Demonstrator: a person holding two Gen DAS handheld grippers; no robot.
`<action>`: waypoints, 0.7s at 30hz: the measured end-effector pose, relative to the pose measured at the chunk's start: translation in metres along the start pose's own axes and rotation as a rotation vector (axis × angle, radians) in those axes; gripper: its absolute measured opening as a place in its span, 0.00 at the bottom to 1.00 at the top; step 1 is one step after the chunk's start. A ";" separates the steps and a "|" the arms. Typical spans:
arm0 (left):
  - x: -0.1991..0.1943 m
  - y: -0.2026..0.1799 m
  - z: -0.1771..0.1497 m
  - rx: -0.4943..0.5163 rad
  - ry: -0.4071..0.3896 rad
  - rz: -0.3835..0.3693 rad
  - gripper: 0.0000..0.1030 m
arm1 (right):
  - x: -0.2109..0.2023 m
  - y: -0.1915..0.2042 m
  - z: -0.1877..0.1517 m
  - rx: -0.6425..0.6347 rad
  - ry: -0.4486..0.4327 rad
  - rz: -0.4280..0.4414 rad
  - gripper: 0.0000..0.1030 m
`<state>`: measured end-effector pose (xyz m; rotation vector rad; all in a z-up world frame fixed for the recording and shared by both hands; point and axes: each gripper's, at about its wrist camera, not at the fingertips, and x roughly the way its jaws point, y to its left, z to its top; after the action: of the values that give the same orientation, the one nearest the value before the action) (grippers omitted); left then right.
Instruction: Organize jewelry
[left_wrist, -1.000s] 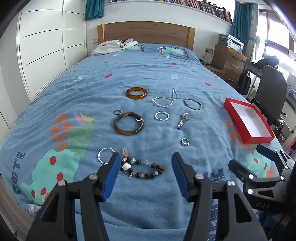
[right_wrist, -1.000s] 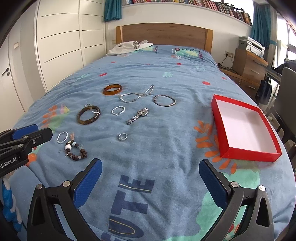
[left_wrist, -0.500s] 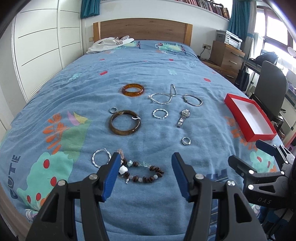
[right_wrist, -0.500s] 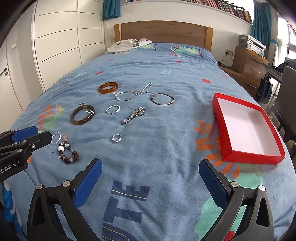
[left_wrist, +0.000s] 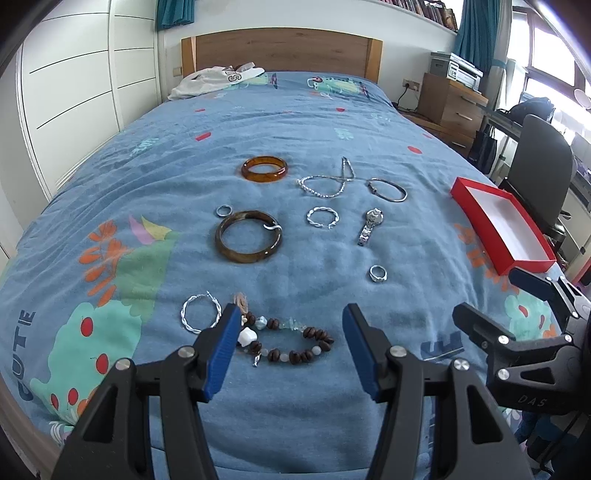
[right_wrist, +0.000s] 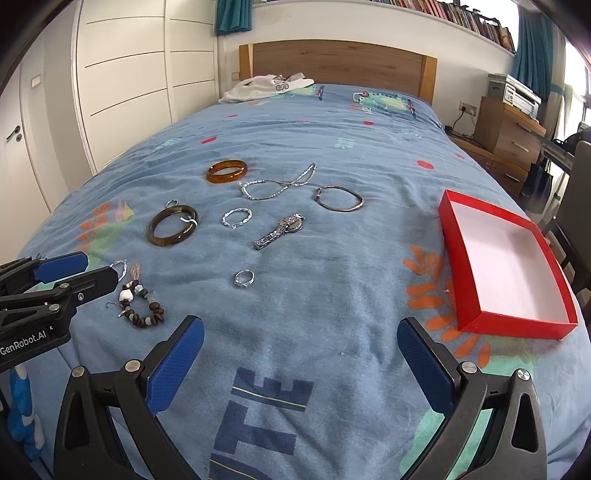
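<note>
Jewelry lies spread on the blue bedspread (left_wrist: 295, 122). My left gripper (left_wrist: 291, 314) is open, its blue fingers hanging just above a brown bead bracelet (left_wrist: 288, 339), one on each side, not touching it. A silver hoop (left_wrist: 199, 314) lies left of the bracelet. Farther back are a brown bangle (left_wrist: 248, 236), an amber bangle (left_wrist: 264, 168), a silver chain (left_wrist: 328, 181), a watch (left_wrist: 369, 227) and a ring (left_wrist: 378, 274). My right gripper (right_wrist: 300, 326) is open and holds nothing, over bare bedspread, with the red box (right_wrist: 517, 325) to its right. The left gripper (right_wrist: 96, 267) shows at that view's left edge.
A white garment (left_wrist: 218, 79) lies by the wooden headboard (left_wrist: 280, 51). White wardrobe doors (left_wrist: 74, 92) run along the left of the bed. A wooden dresser (left_wrist: 450, 107) and a dark chair (left_wrist: 539, 166) stand on the right.
My left gripper has drifted slightly toward the bead bracelet and a little lower, its jaws as wide as before. The right gripper has stayed about where it was.
</note>
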<state>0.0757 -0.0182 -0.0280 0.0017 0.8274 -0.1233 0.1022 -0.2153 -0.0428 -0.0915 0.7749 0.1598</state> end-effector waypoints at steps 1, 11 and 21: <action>0.001 0.001 0.000 0.000 0.004 -0.001 0.54 | 0.000 0.001 0.000 -0.003 -0.001 0.002 0.99; 0.006 0.009 -0.002 -0.020 0.023 -0.018 0.54 | 0.005 0.005 0.000 -0.016 0.009 0.017 0.99; 0.000 0.022 -0.007 -0.030 0.022 0.008 0.53 | 0.010 0.012 -0.003 -0.011 0.044 0.101 0.61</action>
<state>0.0729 0.0042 -0.0338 -0.0221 0.8514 -0.1037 0.1044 -0.2026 -0.0523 -0.0663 0.8235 0.2586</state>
